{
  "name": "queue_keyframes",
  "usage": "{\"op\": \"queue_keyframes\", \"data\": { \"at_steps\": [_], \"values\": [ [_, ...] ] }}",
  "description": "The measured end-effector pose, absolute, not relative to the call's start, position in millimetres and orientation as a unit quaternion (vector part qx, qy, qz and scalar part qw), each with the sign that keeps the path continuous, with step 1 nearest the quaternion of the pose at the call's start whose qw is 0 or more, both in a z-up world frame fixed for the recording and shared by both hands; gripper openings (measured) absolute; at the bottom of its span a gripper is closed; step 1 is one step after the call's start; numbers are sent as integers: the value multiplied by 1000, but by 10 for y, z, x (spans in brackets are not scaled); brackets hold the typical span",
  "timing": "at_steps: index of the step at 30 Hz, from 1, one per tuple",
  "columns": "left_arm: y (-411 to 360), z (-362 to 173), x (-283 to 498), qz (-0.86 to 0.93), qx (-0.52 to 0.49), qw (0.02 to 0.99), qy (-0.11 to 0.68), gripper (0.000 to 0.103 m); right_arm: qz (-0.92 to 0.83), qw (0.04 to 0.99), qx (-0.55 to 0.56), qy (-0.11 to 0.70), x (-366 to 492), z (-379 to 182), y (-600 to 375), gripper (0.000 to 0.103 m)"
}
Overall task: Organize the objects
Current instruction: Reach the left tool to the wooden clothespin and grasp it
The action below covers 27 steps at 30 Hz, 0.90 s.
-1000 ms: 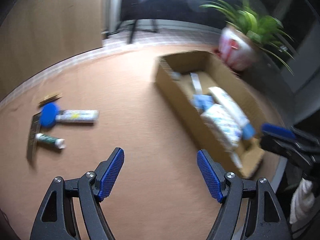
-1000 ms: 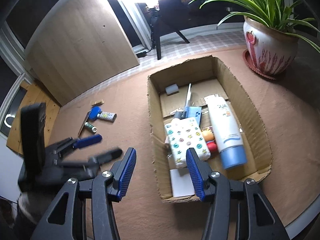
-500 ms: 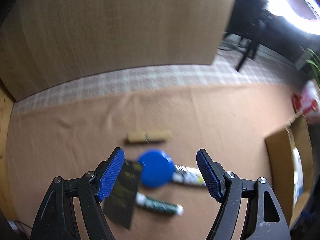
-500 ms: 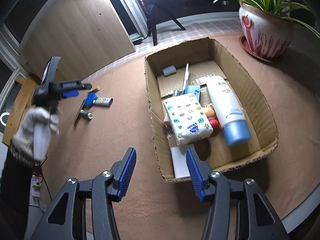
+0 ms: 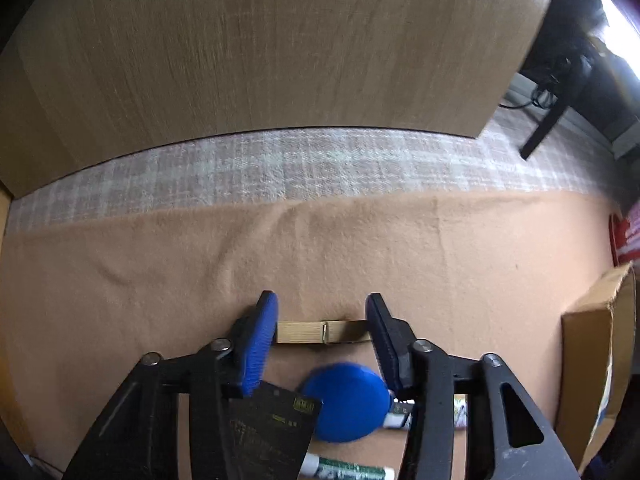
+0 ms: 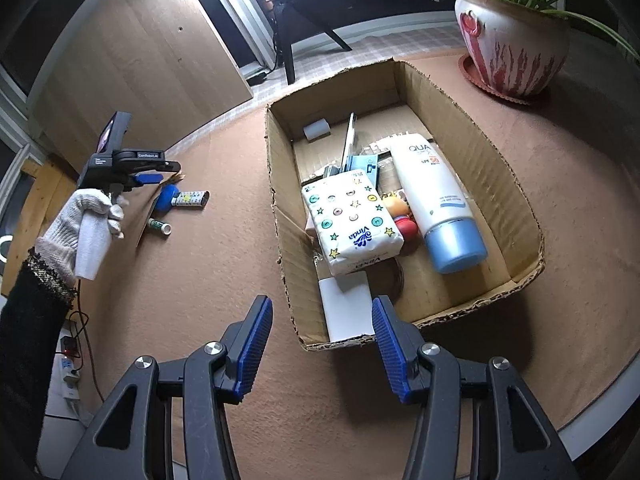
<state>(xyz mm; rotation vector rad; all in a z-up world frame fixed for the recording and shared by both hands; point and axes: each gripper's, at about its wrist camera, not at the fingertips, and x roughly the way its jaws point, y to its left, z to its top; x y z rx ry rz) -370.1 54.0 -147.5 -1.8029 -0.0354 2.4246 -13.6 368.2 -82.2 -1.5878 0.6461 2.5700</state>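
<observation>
My left gripper [image 5: 320, 320] is open, low over the brown cloth, its tips on either side of a wooden clothespin [image 5: 320, 332] lying flat. Just behind the tips lie a blue round-capped tube [image 5: 346, 406], a black card [image 5: 272, 428] and a green-labelled tube [image 5: 348, 472]. The right wrist view shows the left gripper [image 6: 154, 172] over this group. My right gripper [image 6: 320, 340] is open and empty, hovering at the near left corner of the cardboard box [image 6: 516, 184], which holds a tissue pack [image 6: 350, 220], a sunscreen tube [image 6: 436, 200] and small items.
A potted plant [image 6: 516, 36] stands at the far right of the table. A wooden panel [image 5: 280, 52] rises behind a checked cloth strip [image 5: 280, 172]. The box's corner [image 5: 592, 368] shows at the left wrist view's right edge. The table edge [image 6: 600, 412] curves at right.
My left gripper swung away from the box to the loose items, dropped low and narrowed its fingers around the clothespin. My right gripper drew back slightly, still open.
</observation>
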Motion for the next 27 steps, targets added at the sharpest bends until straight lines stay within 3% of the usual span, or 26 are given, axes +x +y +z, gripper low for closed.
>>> {"op": "queue_keyframes", "data": {
  "at_steps": [8,13,27],
  "values": [
    [494,-1322,-3673,817,-573,62,-14,46,834,-2,-518,190,-298,-747,3430,48],
    [518,-1494,-3710,795,-602,69,-7,45,834,-14,-520,184,-267,-717,3298,48],
    [807,-1407,-2279,796,-581,171,-2,43,835,-58,-509,201,-293,-675,3117,48]
  ]
}}
